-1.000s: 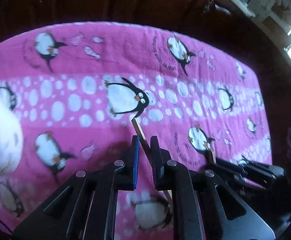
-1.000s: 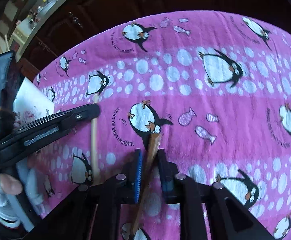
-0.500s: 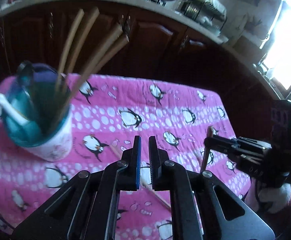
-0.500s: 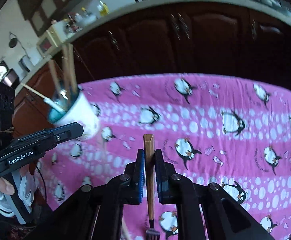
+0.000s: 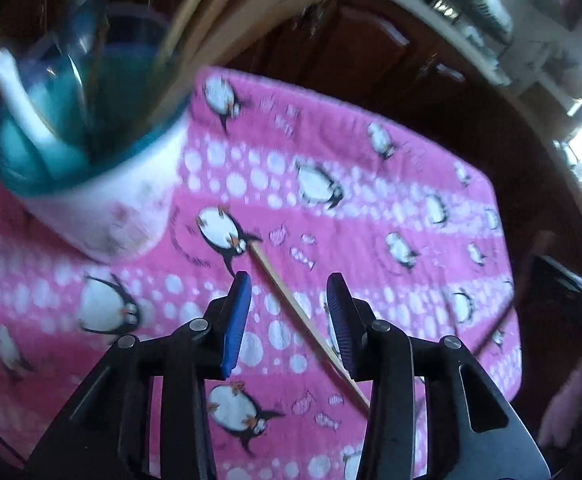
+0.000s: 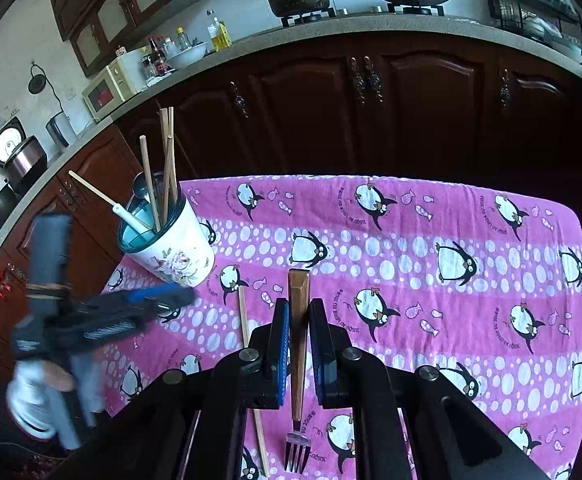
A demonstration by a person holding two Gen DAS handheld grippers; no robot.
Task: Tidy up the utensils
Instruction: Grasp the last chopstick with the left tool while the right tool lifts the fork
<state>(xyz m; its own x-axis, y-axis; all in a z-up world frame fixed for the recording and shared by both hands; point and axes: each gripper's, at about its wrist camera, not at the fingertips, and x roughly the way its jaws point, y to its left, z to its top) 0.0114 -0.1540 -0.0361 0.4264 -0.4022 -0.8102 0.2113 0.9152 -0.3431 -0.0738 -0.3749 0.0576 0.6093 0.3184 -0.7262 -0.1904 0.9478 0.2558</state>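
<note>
My right gripper (image 6: 299,318) is shut on a wooden-handled fork (image 6: 298,344), handle pointing forward, tines hanging below. A white floral cup with a teal rim (image 6: 171,248) stands at the left of the pink penguin cloth (image 6: 411,280) and holds several chopsticks and a spoon. One chopstick (image 6: 247,332) lies flat on the cloth left of my right gripper. In the left wrist view my left gripper (image 5: 287,300) is open and empty above that chopstick (image 5: 291,300), with the cup (image 5: 91,160) close at upper left. The left gripper also shows blurred in the right wrist view (image 6: 159,300).
Dark wooden cabinets (image 6: 371,100) stand behind the table under a counter with pots, bottles and a microwave. The cloth's edges drop off at the far side and right. A gloved hand (image 6: 31,400) holds the left gripper's handle.
My left gripper has opened and moved down toward the cloth near the cup, over the lying chopstick. My right gripper has lifted a little with the fork still in it.
</note>
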